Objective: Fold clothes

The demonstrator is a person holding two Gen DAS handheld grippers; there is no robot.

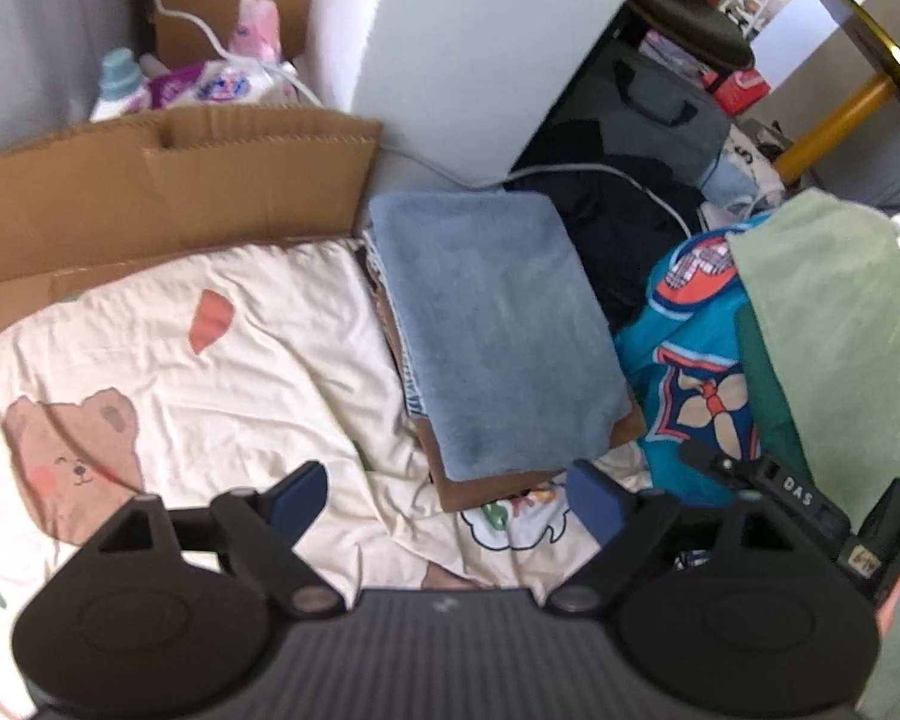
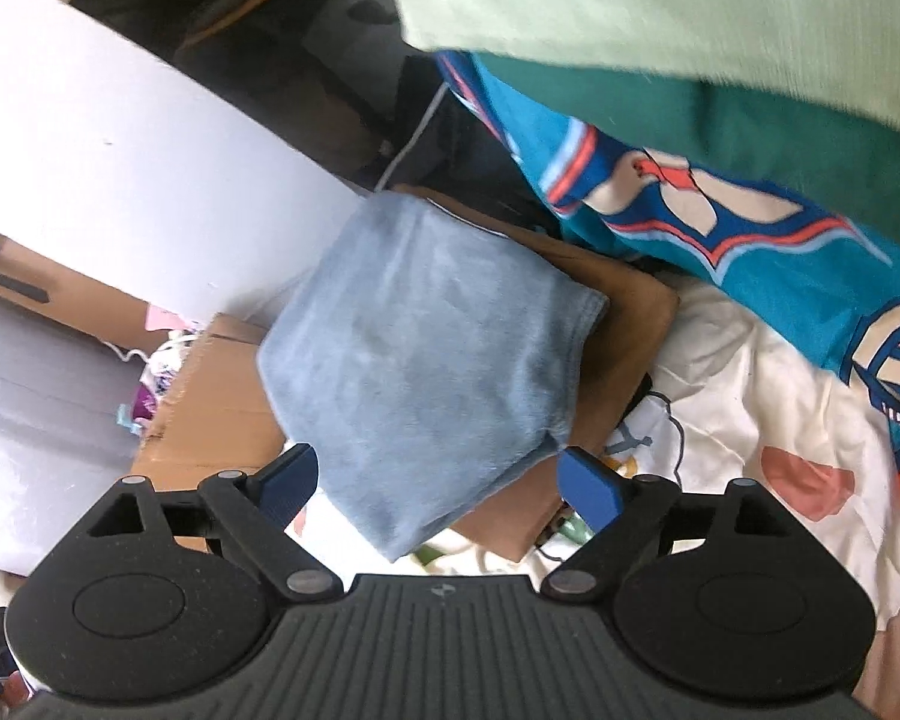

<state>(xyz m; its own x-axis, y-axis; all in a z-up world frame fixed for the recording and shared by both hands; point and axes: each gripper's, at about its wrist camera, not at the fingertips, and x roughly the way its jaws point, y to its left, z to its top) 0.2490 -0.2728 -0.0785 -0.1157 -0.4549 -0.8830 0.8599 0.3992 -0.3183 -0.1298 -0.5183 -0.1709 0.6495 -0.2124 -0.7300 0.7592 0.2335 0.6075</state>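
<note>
A folded blue towel (image 1: 492,330) tops a stack of folded cloths, with a brown one (image 1: 480,489) sticking out beneath it. The stack rests on a cream bedsheet with a bear print (image 1: 168,372). To its right lies an unfolded heap: a teal patterned garment (image 1: 684,372), a dark green one (image 1: 768,396) and a pale green one (image 1: 840,324). My left gripper (image 1: 447,495) hangs above the stack's near edge, open and empty. My right gripper (image 2: 438,477) hovers over the blue towel (image 2: 426,336), open, its pads clear of the cloth. The teal garment (image 2: 720,222) lies to its right.
A flattened cardboard box (image 1: 168,180) borders the sheet at the back, with detergent bottles (image 1: 120,84) and packets behind it. A white panel (image 1: 462,48) stands beyond the stack, a white cable (image 1: 600,171) runs past it, and dark bags (image 1: 648,114) and a yellow table leg (image 1: 834,126) are far right.
</note>
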